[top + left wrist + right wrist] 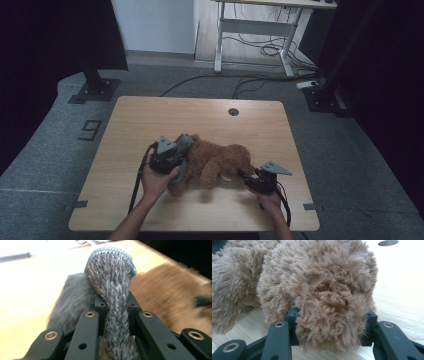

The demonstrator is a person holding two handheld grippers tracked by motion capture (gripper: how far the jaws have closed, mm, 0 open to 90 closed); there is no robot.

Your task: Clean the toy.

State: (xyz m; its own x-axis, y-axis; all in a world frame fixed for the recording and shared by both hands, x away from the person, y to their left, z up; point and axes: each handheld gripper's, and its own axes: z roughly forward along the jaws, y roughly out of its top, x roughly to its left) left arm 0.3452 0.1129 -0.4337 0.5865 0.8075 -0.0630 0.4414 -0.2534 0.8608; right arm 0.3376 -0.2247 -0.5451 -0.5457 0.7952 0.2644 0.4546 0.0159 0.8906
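Grey knitted cloth (110, 282) is clamped in the left gripper (170, 152); right gripper (248, 178) grasps the brown plush toy (220, 160).

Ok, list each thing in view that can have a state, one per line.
left tool: shut on grey knit cloth, which is bunched between its jaws
right tool: shut on brown plush toy
brown plush toy: lying on the wooden table

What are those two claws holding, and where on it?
The left claw pinches a bunched fold of grey knit cloth. The right claw grips a furry limb of the brown plush toy.
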